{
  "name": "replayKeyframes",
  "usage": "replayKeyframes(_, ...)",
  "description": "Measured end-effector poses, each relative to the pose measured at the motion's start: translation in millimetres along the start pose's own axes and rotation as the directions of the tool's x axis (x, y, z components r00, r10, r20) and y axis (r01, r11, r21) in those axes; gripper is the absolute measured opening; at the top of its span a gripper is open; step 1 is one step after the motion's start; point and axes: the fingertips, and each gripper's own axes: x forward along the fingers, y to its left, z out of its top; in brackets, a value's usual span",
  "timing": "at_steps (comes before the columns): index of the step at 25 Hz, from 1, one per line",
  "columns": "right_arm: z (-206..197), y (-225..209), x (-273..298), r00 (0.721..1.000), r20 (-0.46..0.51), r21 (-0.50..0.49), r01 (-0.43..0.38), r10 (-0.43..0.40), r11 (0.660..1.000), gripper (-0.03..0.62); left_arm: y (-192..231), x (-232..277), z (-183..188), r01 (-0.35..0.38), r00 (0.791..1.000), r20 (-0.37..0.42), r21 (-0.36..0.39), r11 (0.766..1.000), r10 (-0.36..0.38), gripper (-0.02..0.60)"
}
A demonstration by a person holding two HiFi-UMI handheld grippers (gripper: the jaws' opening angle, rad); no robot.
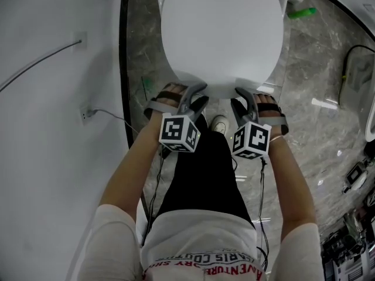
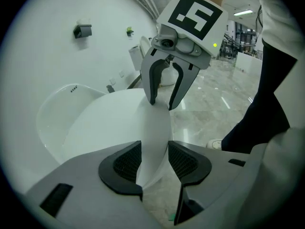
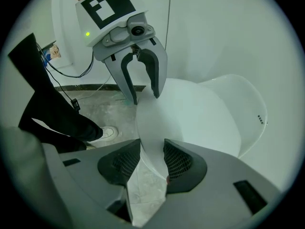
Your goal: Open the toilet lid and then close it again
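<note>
The white toilet lid (image 1: 220,34) lies down flat over the bowl. Both grippers reach down to its front edge, side by side. My left gripper (image 1: 198,93) straddles the rim left of centre, and my right gripper (image 1: 241,95) straddles it right of centre. In the left gripper view the lid (image 2: 114,118) runs off to the left, and its thin rim passes between the left gripper (image 2: 155,156) jaws, which stand apart. The right gripper (image 3: 152,159) jaws likewise stand wide around the rim of the lid (image 3: 190,109). Each view shows the other gripper facing it.
A white wall with a socket (image 1: 86,115) and a cable runs along the left. The floor is grey marble, with a green object (image 1: 302,12) at the back right and cables at the right edge. The person's shoe (image 1: 218,123) stands just before the bowl.
</note>
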Motion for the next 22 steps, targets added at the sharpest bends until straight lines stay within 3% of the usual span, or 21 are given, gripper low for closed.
replayKeyframes(13,-13.4,10.1,45.4,0.998,-0.028,0.115,-0.059,0.062,0.992,0.127,-4.6,36.3,-22.9,0.034,0.999,0.007,-0.139,0.990,-0.033,0.156)
replayKeyframes(22,-3.6,-7.7,16.0,0.996,0.017,0.223,-0.084,0.082,0.971,0.126,6.8,20.2,-6.7,0.073,0.997,0.008,-0.206,0.976,-0.073,0.127)
